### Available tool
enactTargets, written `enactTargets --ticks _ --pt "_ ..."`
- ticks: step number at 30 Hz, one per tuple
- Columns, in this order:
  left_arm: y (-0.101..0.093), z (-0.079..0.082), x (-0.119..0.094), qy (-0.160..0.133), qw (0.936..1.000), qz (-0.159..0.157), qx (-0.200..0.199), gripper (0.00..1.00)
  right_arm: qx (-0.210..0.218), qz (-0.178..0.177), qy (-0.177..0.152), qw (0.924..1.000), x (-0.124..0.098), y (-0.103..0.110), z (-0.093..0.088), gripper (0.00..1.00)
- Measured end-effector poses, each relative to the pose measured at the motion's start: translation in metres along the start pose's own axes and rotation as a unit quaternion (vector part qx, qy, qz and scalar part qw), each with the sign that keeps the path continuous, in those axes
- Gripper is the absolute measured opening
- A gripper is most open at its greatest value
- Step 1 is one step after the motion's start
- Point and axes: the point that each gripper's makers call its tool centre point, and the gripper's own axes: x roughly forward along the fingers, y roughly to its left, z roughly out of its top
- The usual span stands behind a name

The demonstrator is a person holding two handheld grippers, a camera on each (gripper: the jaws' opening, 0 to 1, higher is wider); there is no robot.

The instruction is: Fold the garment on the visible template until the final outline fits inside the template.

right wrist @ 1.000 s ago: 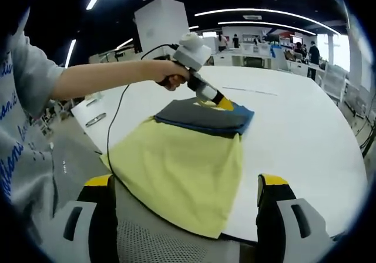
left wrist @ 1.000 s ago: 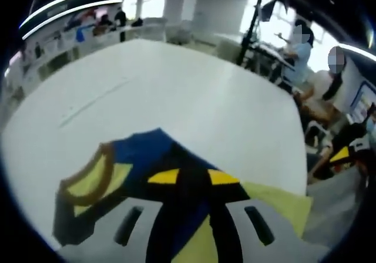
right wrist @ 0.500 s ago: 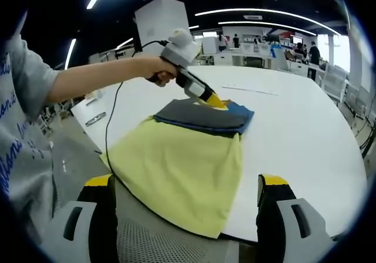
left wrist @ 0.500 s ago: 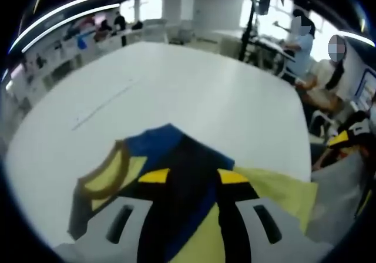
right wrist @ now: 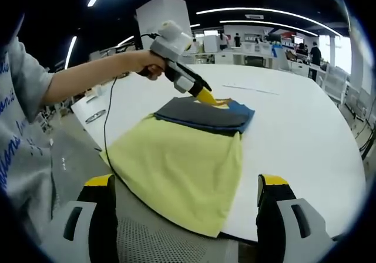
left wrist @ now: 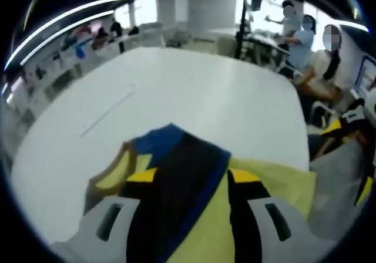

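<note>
Left gripper lifted off the folded garment

The left gripper had risen clear of the garment, its fingers spread and empty; the right gripper hung back with fingers spread, holding nothing. The dark-blue fold lay on the yellow template, apparently within its outline, so the fold looked near complete. The white worktop stood in a large open room

Left gripper view is sitting low and close over the folded garment, looking across the white table toward the room. Right gripper view is looking from the table's near edge, farther back. Both are sharing garment, yellow template, table.
</note>
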Motion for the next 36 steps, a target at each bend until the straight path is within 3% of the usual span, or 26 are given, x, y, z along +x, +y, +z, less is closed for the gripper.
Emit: enactTargets --ticks 19,36 --pt "0.003 -0.008 -0.036 -0.011 0.9999 0.011 0.003 0.54 -0.015 0.005 0.016 0.9997 0.001 0.003 -0.004 1.0" --pt "0.005 -0.01 -0.068 -0.033 0.9992 0.024 0.005 0.62 -0.022 -0.004 0.021 0.9995 -0.002 -0.007 -0.002 1.0"
